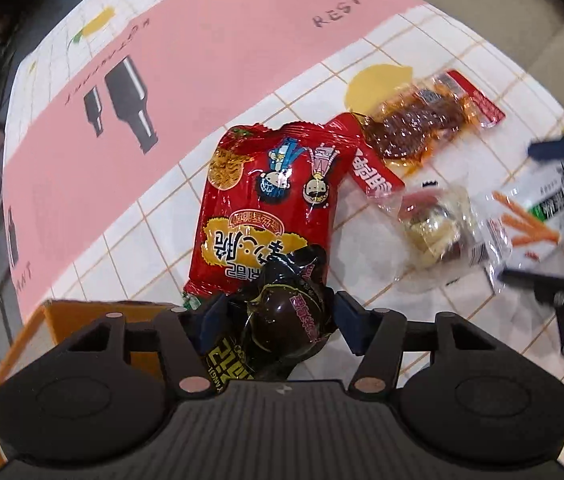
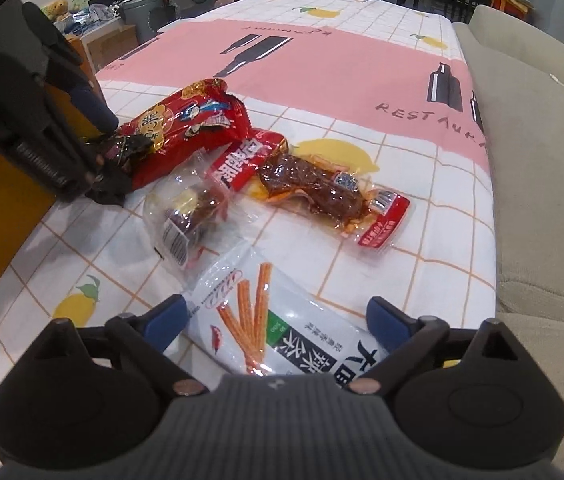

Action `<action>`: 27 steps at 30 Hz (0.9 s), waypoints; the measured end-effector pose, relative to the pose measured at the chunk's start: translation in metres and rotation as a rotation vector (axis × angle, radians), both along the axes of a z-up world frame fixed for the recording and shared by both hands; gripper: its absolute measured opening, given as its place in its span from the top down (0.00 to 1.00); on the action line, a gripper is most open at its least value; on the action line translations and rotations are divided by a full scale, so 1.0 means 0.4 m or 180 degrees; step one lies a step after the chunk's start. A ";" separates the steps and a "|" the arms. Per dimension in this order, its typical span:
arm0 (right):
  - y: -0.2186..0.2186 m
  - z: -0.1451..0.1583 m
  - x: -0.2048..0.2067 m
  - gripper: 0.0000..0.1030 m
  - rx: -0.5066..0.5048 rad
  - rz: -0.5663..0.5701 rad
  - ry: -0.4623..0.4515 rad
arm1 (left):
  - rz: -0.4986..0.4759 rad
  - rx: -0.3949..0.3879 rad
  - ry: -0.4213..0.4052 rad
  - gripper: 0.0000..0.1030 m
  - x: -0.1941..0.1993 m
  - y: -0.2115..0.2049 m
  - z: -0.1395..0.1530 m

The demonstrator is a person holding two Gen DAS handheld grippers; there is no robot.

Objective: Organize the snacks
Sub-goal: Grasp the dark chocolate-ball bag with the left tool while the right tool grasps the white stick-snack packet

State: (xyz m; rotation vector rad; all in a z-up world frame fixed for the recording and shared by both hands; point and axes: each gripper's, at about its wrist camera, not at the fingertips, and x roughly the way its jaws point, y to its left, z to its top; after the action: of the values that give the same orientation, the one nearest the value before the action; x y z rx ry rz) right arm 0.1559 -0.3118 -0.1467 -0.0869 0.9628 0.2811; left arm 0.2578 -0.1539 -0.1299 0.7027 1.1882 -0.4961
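My left gripper is shut on a black snack packet, held just above the table by the orange box; it also shows in the right wrist view. My right gripper is open, its blue fingers on either side of a white snack bag printed with orange sticks, lying on the table. A red noodle-snack bag, a small red packet, a clear-wrapped brown meat snack and a clear pouch of small sweets lie between the grippers.
An orange box stands at the table's left edge, seen also in the right wrist view. The tablecloth is pink and white-checked. A beige sofa runs along the right edge of the table.
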 end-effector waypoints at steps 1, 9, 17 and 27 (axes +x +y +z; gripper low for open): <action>0.002 0.003 -0.002 0.15 -0.0008 0.0003 0.0015 | 0.0048 -0.0050 0.0028 0.36 -0.003 0.004 0.001; 0.009 0.023 -0.048 0.29 0.0010 -0.0166 0.0179 | 0.0273 -0.0395 0.0285 0.39 -0.105 0.013 -0.001; 0.043 0.028 -0.134 0.35 -0.0157 -0.0316 0.0321 | 0.0779 -0.0820 0.0481 0.39 -0.213 0.049 -0.001; 0.032 0.045 -0.239 0.44 0.0209 -0.0288 0.0528 | 0.0886 -0.1060 0.0462 0.36 -0.306 0.080 -0.001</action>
State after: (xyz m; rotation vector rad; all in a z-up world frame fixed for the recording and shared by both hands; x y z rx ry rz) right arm 0.0604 -0.2991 -0.1287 0.0407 1.1181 0.2389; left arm 0.1353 -0.1219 -0.1302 0.2140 1.2767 -0.5004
